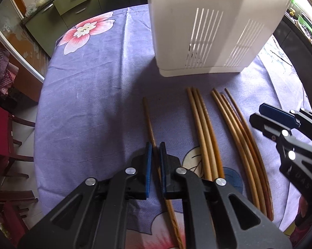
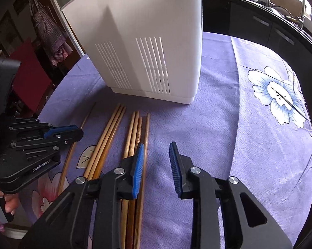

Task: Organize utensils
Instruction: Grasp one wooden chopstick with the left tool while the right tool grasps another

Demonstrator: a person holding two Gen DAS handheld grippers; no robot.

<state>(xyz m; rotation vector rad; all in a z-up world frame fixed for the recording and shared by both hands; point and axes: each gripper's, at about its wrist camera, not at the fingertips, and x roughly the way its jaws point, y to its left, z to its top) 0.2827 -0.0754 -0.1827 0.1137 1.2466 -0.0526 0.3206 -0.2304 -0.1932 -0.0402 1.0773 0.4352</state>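
Left claw (image 1: 155, 157) clamped on lone chopstick (image 1: 148, 116), lower centre of frame, its long axis running up toward white holder (image 1: 207, 31). Right claw (image 2: 157, 166) apart, empty, chopstick bundle (image 2: 135, 128) just left.

Bare purple cloth (image 2: 228, 145) lies free right of the chopsticks (image 2: 133, 137); the white holder (image 2: 147, 47) blocks beyond them.
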